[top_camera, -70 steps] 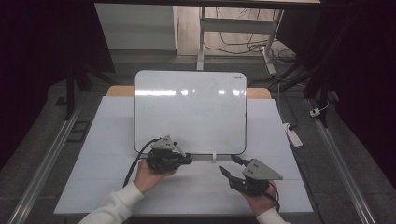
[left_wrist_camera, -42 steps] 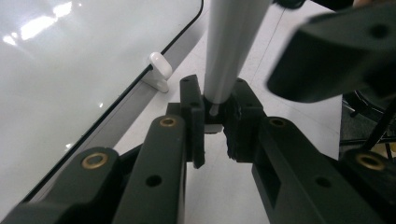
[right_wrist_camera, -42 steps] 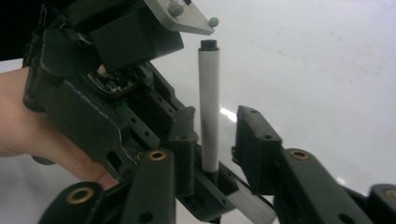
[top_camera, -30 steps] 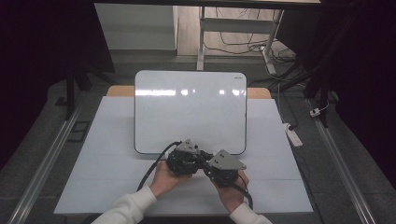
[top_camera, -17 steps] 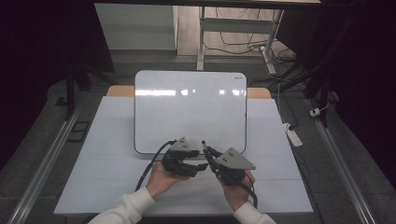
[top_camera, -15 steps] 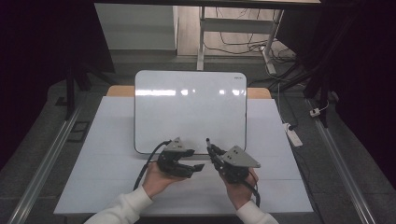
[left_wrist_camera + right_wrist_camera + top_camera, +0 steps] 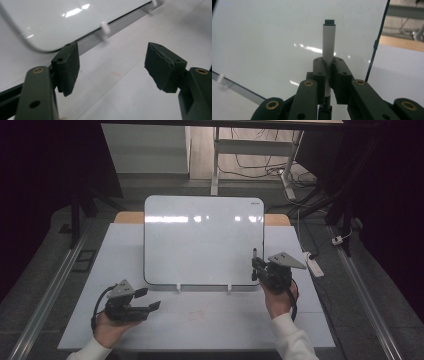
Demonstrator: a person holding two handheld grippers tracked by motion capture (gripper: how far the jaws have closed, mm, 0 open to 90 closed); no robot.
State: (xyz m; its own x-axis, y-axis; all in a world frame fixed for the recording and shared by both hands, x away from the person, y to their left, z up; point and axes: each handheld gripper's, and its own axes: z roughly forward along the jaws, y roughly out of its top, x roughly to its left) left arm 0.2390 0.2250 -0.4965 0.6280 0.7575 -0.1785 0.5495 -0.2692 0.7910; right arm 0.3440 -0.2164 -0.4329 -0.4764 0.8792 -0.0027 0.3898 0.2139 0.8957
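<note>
Right gripper (image 7: 327, 75): fingers (image 7: 319, 72) clenched on a whiteboard marker (image 7: 328, 42), pads pressing the white barrel from both sides about mid-length. Marker long axis runs in line with the fingers; its dark end cap points away from the hand, toward the whiteboard (image 7: 262, 37) face. Lower part of the barrel passes down between the fingers and is hidden there.

High view: right gripper (image 7: 257, 266) sits at the whiteboard's (image 7: 200, 240) lower right corner, the marker (image 7: 254, 255) standing roughly upright above the fingers, dark tip up, just in front of the board's right edge. Touching the board or not: cannot tell.

Left gripper (image 7: 112, 65): fingers (image 7: 68, 65) released, spread wide, nothing between them. Beyond the gap lies bare white worktop (image 7: 130, 95); the board's rounded lower corner and its ledge with small white pegs (image 7: 105, 29) lie farther off.

High view: left gripper (image 7: 150, 300) is held low over the worktop (image 7: 210, 320) near its front left, fingers pointing right, well apart from the right gripper. The whiteboard stands tilted back at mid-worktop.
</note>
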